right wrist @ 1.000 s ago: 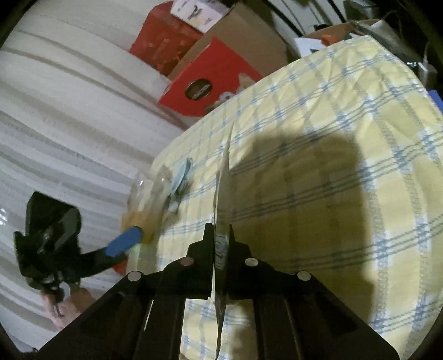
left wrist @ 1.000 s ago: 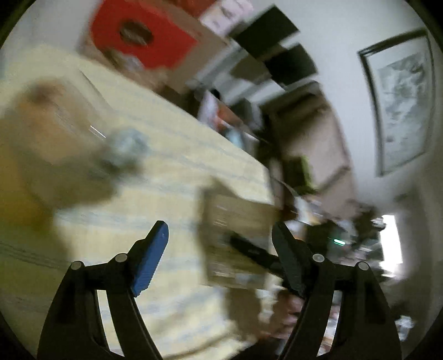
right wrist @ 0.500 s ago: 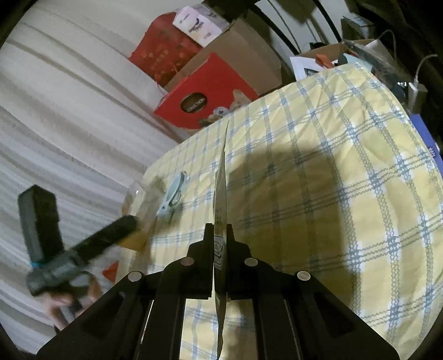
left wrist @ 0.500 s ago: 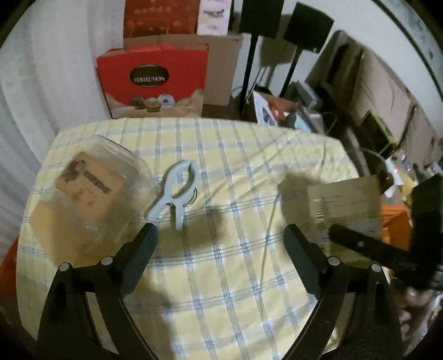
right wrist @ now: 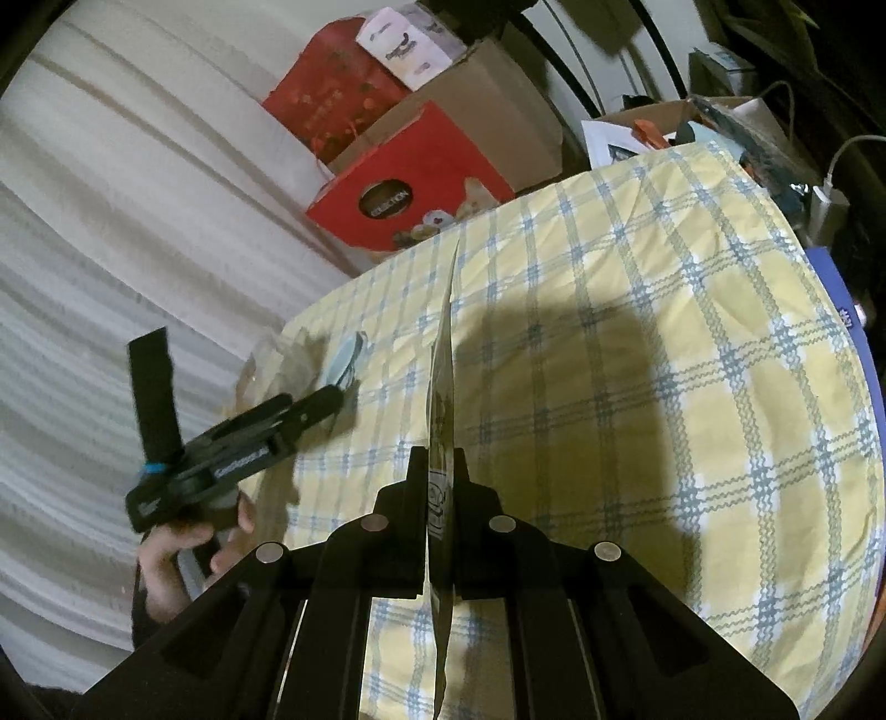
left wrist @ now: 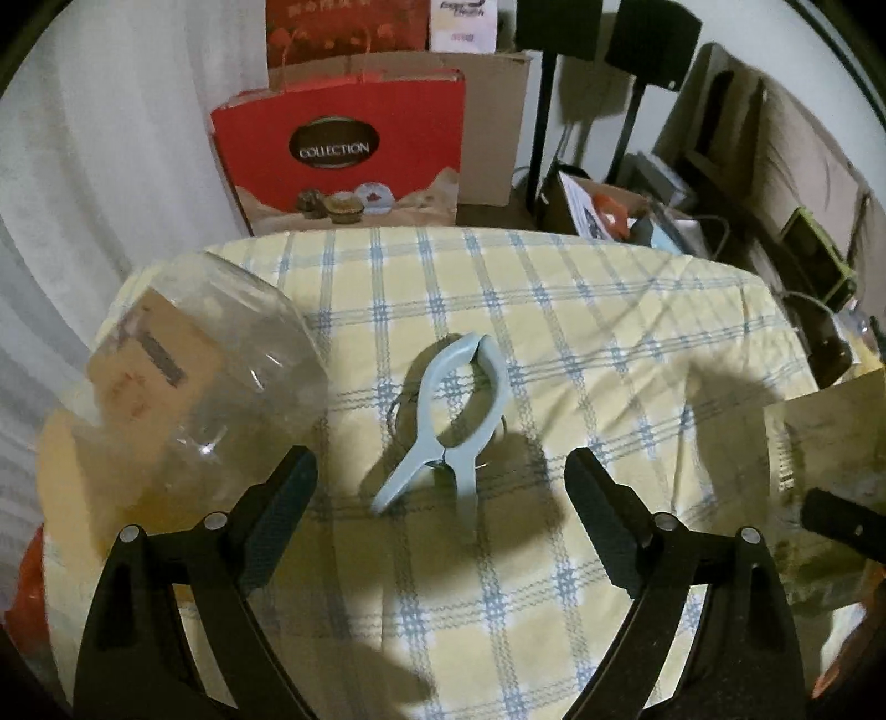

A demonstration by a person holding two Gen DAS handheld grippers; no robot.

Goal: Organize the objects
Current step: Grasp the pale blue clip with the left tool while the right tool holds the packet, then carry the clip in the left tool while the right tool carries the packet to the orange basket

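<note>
The left gripper (left wrist: 440, 482) is hovering w/ fingers wide, having just narrowed slightly, nothing between them, above the pale blue clamp (left wrist: 451, 421) lying on the bench (left wrist: 609, 343) beside the clear jar (left wrist: 188, 399). The right gripper (right wrist: 440, 471) is holding a flat card (right wrist: 443, 354) edge-up, fingers pressed tight on it.

Legible text, as you had it before you:

1. Red gift bag (left wrist: 338, 155), standing behind the surface: "COLLECTION" in pale capitals on a dark oval; you could read the same word, tilted, in the right wrist view (right wrist: 410, 194).
2. White box (left wrist: 462, 25) on top of the cardboard carton: print present, too blurred to read.
3. Clear jar (left wrist: 183, 399): brown label with markings, unreadable.
4. Left gripper (right wrist: 338, 401) body: white lettering, not legible.
5. Flat card (right wrist: 440, 421) held in your right gripper (right wrist: 440, 471): a printed panel, unreadable.
</note>
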